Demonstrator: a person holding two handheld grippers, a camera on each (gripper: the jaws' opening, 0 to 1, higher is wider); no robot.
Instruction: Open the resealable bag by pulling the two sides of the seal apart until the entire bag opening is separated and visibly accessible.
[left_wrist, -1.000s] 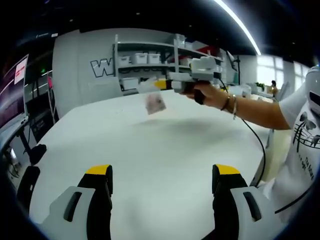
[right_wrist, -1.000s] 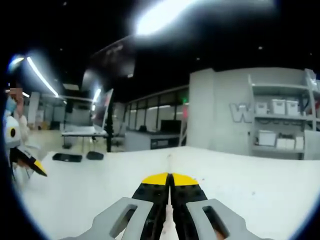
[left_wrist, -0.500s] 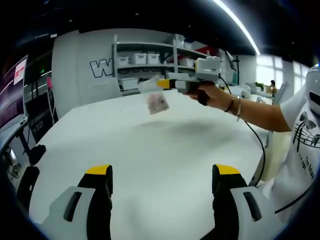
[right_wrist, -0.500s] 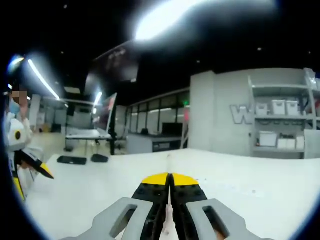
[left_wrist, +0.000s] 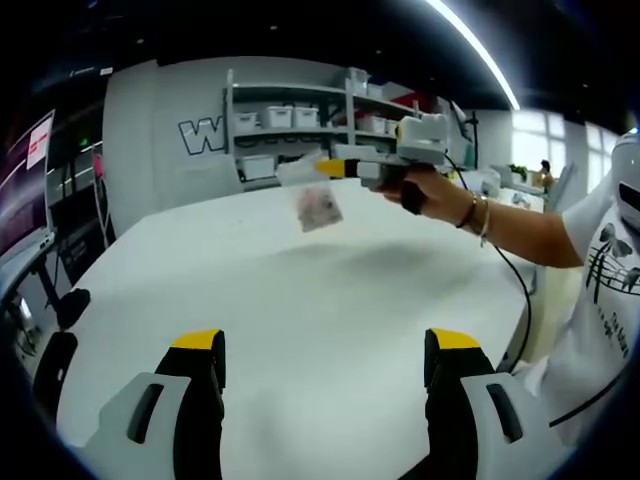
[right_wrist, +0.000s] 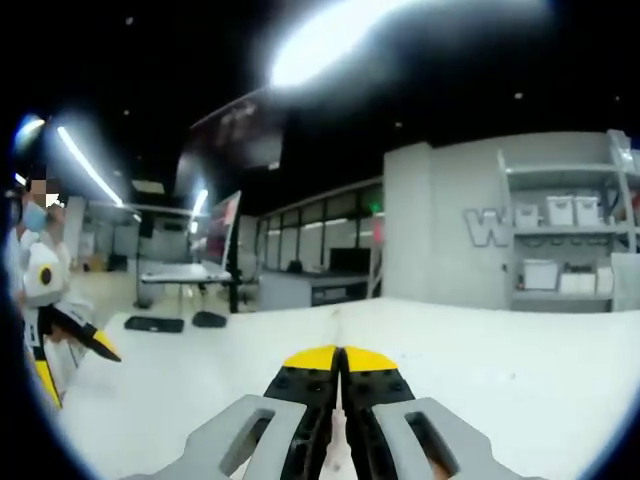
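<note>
Right claw (left_wrist: 322, 168) pinches the bag (left_wrist: 312, 196) aloft over the far surface (left_wrist: 300, 300) (jaws clenched); left claw (left_wrist: 325, 365) gapes released, near.

broad white table (left_wrist: 300, 300) lies bare (open passage), shelving (left_wrist: 300, 120) standing beyond its far edge.

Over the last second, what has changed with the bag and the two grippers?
The right gripper, shut on the resealable bag, has carried it slightly rightward in the left gripper view, still above the white table. The left gripper stays open and low over the table, holding nothing. The bag remains sealed.
</note>
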